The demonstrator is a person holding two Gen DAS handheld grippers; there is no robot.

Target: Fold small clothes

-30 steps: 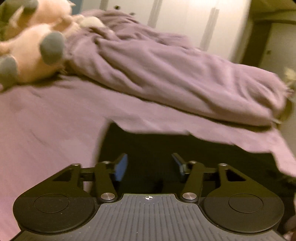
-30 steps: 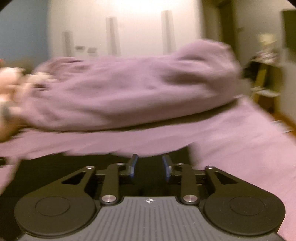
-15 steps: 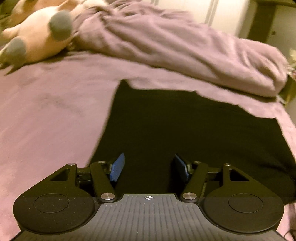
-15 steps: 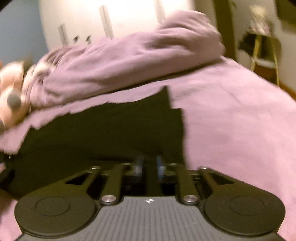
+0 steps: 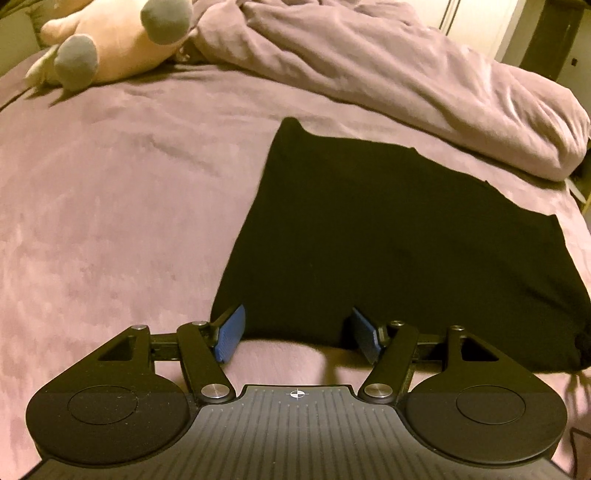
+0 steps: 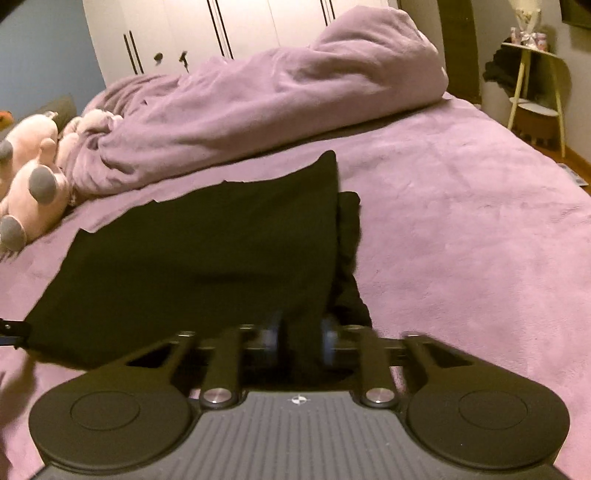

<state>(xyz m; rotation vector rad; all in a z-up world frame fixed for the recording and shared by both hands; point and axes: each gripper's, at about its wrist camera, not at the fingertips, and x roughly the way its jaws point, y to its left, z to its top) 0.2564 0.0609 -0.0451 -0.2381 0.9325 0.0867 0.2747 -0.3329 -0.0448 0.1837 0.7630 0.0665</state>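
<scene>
Across the left wrist view's centre and right, black garment (image 5: 388, 240) flat on purple bedspread (image 5: 110, 203), near hem just ahead of left gripper (image 5: 297, 334), jaws apart and empty, long axis running away toward upper left; plush toy (image 5: 110, 44) upper left

Low in the right wrist view, right gripper (image 6: 301, 341) clamped on garment's near right corner, rumpled duvet (image 6: 277, 99) and wardrobe (image 6: 221, 33) beyond

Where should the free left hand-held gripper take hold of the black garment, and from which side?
Grip the near left corner of the black garment, coming in low from the near edge. That hem lies flat between the open left hand-held gripper.
</scene>
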